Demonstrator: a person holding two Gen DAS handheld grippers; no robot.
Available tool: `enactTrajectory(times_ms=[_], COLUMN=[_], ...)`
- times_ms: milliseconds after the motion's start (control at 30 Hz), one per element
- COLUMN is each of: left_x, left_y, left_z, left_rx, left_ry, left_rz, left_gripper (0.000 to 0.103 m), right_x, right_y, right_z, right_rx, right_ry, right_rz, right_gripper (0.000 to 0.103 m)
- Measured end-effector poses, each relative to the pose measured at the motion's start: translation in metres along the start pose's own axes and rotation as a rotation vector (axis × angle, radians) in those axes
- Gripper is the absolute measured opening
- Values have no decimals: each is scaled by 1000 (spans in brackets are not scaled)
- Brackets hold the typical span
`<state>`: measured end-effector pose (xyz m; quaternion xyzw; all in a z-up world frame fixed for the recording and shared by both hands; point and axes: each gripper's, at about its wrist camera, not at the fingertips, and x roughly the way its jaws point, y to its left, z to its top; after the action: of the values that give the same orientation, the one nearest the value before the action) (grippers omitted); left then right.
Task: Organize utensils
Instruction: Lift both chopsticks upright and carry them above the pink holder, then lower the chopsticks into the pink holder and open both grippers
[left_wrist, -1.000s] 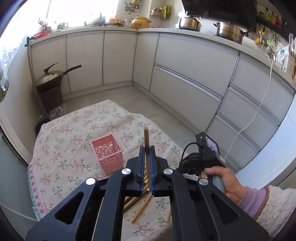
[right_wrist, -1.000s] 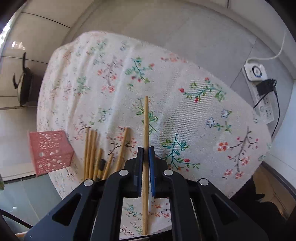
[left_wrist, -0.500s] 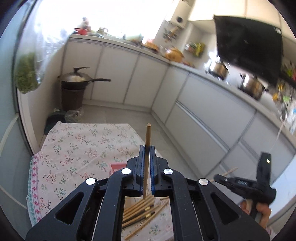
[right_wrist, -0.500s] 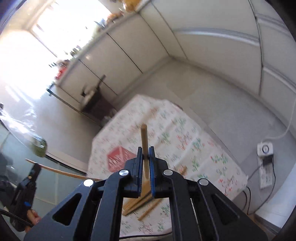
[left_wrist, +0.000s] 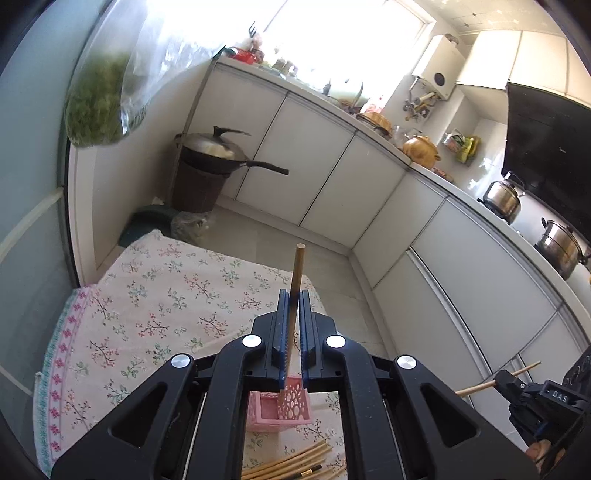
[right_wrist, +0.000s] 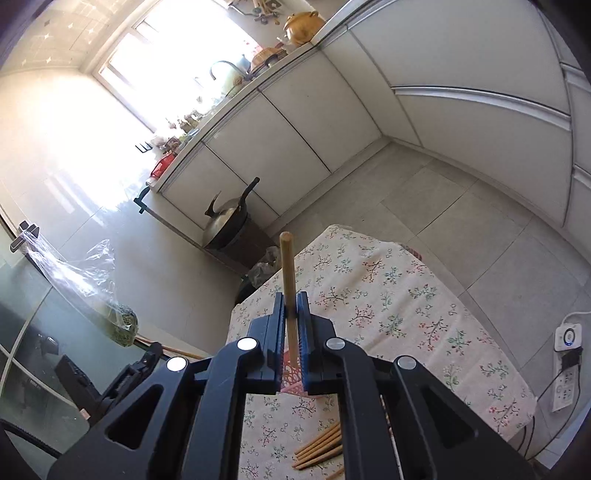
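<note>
left tongs (left_wrist: 290, 328): clamped on a wooden chopstick (left_wrist: 296, 275), raised over the floral table (left_wrist: 155, 295), pointing downward.
right tongs (right_wrist: 291, 325): gripping a second chopstick (right_wrist: 287, 266) that stands up from the jaws.
change: a second ago the right tongs sat low over the cloth; now both are lifted and rolled.
pink basket (left_wrist: 279, 406): on the cloth under the left jaws; contents unclear.
loose chopsticks (right_wrist: 319, 448): bundled just beside the basket.
</note>
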<state>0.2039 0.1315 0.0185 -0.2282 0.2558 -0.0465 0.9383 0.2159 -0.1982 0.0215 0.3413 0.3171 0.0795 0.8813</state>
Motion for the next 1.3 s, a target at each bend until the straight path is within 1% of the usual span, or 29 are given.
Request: enactTrajectory(times_ms=[100, 167, 200, 233, 300, 367, 433, 500, 567, 700, 800, 900, 967, 1033, 1133, 1167, 1267, 1300], left_x=[26, 31, 27, 22, -1, -27, -44, -60, -70, -73, -68, -60, -55, -52, -50, -49, -49, -49], left_y=[9, 13, 16, 17, 19, 21, 22, 25, 29, 32, 32, 28, 22, 13, 1, -5, -13, -14], left_z=[-11, -17, -18, -16, -8, -1, 6, 8, 11, 13, 11, 7, 3, -1, -8, -10, -15, -16], left_rx=[-40, -59, -76, -89, -114, -131, -146, -153, -158, -150, -148, -127, -100, -55, 2, 22, 49, 56], left_ry=[96, 132, 133, 125, 69, 10, -27, -59, -79, -78, -54, -19, 9, 24, 32, 36, 35, 35], left_rz=[-18, -4, -6, -8, -2, 8, 16, 33, 32, 35, 20, 11, 2, 8, 18, 20, 27, 29], left_gripper=[7, 10, 12, 14, 24, 29, 34, 44, 44, 44, 44, 44, 44, 44, 46, 48, 51, 53], right_x=[9, 14, 16, 17, 19, 22, 27, 37, 46, 68, 85, 114, 123, 118, 98, 94, 88, 88], right_y=[-1, -1, -1, 0, 1, 3, 5, 8, 9, 16, 20, 22, 18, 24, 37, 39, 35, 31], right_z=[-2, -3, -3, -3, -3, -4, -5, -7, -10, -17, -22, -32, -39, -41, -40, -39, -35, -34], right_rx=[-5, -1, -1, -4, -7, -8, -10, -7, -4, -4, -2, 0, 21, -11, -81, -92, -84, -76], right_ry=[18, 34, 36, 36, 38, 43, 51, 66, 81, 107, 129, 199, 232, 225, 178, 168, 152, 155], right_rz=[-2, -1, -2, -6, -10, -14, -17, -22, -27, -46, -48, -29, -12, -9, -13, -8, -12, -19], right_gripper=[7, 7, 7, 7, 7, 7, 7, 7, 7, 7, 7, 10, 12, 13, 15, 18, 38, 38])
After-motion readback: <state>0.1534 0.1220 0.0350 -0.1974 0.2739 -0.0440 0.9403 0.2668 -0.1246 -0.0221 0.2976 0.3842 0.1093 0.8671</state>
